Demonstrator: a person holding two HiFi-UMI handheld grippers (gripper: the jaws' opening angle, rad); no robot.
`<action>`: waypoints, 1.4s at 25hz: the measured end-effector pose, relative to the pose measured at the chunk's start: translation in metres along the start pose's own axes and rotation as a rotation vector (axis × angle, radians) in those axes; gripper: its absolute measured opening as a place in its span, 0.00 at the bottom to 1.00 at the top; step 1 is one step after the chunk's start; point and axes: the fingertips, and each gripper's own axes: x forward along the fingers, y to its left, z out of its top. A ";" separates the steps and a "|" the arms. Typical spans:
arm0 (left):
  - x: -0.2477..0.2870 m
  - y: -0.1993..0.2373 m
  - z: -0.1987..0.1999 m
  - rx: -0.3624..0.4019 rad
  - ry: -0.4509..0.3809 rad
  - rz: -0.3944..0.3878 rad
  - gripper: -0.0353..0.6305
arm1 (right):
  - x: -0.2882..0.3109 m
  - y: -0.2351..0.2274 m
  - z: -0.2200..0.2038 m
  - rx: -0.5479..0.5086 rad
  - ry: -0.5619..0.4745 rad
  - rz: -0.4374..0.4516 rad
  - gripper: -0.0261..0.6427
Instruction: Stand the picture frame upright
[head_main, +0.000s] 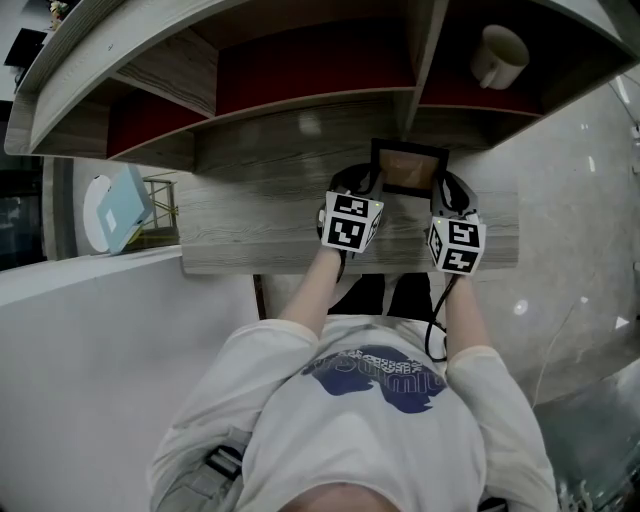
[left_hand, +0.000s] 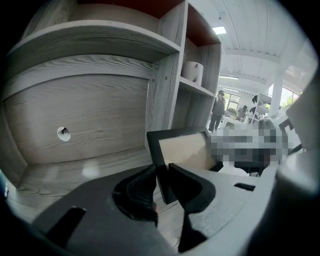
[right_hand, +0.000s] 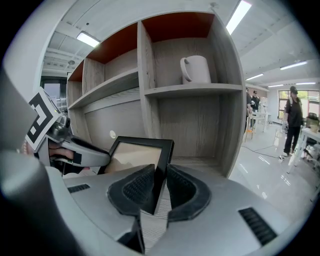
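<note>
The picture frame (head_main: 408, 168) sits toward the back of the desk (head_main: 250, 215), under the shelf (head_main: 300, 105) unit. It is tipped up rather than lying flat, its pale panel facing us; we cannot tell whether its lower edge rests on the wood. The left claw (left_hand: 161, 172) is closed on the frame's left side bar, the black moulding pinched between its ribbed pads. The right claw (right_hand: 159, 182) is clamped the same way on the right side bar. We judge the frame to be light and stiff, a thin dark border round a flat panel. It would probably twist little between two grips, but the smooth moulding could slide in the pads if squeezed lightly. If the front is glazed it would be fragile, so we would hold it by the side bars, low to mid height, and keep off the panel. Whether there is a back stand we cannot see. We can read no brand or label on the frame. The only markings are the black-and-white square patterns on the marker cubes (head_main: 350, 220), and a dark print on the person's shirt (head_main: 385, 375) too blurred to read. A white mug (right_hand: 195, 69) stands in an upper compartment, well apart.
</note>
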 end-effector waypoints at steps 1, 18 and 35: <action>0.001 -0.001 0.000 0.001 -0.001 0.007 0.18 | 0.001 -0.002 0.000 -0.005 -0.001 0.008 0.15; 0.024 -0.001 -0.015 0.009 -0.008 0.094 0.19 | 0.029 -0.012 -0.013 -0.147 0.034 0.117 0.16; 0.059 0.007 -0.023 0.055 -0.048 0.099 0.19 | 0.061 -0.024 -0.028 -0.191 0.085 0.112 0.16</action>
